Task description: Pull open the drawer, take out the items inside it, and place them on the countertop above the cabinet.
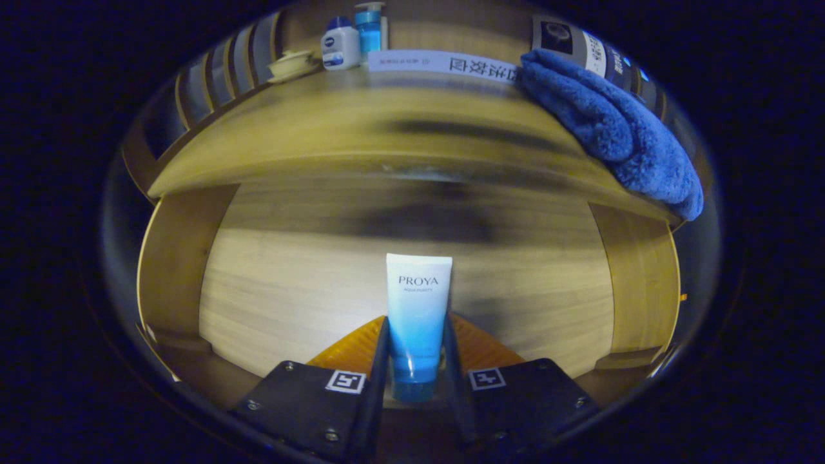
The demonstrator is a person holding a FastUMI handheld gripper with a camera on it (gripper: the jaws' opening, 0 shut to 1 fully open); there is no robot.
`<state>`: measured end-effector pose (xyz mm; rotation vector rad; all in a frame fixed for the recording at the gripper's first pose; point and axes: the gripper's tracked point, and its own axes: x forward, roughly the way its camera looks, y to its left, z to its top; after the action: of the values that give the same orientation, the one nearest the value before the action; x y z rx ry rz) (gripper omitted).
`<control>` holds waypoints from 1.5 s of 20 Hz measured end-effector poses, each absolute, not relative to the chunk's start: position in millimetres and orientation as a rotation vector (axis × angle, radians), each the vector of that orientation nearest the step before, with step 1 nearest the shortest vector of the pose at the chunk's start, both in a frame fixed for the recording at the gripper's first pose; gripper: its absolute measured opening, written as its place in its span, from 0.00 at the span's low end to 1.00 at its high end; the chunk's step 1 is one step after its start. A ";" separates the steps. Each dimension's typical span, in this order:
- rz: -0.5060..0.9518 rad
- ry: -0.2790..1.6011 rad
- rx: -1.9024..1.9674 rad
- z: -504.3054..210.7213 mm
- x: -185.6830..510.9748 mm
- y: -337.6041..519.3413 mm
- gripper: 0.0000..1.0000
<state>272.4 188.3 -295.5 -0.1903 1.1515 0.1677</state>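
Gripper (416, 361) at bottom centre of the frame, fingers narrowed and pressing from both sides on a white-and-blue tube (417, 322). Tube upright between the fingers, cap end down near their base, flat crimped end up and reaching past the fingertips. Behind it, filling the middle of the frame, the open drawer (290, 283): pale wooden bottom, side walls standing at left and right. Orange patches just behind the fingers on either side of the tube; cannot tell what these belong to. Across the upper half, the wooden countertop (361, 129), its front edge curving over the drawer. At top centre on the countertop, a small white bottle (339, 45) with a blue cap, touching or just beside a taller blue pump bottle (369, 26). To their left, a small pale dish (291, 64). At upper right, a blue fluffy towel (612, 129) draped over the countertop's right end. A white printed strip (445, 63) between bottles and towel.
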 end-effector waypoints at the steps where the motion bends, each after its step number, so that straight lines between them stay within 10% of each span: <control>1: 0.171 1.109 -0.183 -290.4 278.3 189.9 0.43; 30: 0.166 0.557 -0.058 -167.2 372.0 244.1 0.43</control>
<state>372.0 244.1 -167.2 -0.0578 0.5569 0.1660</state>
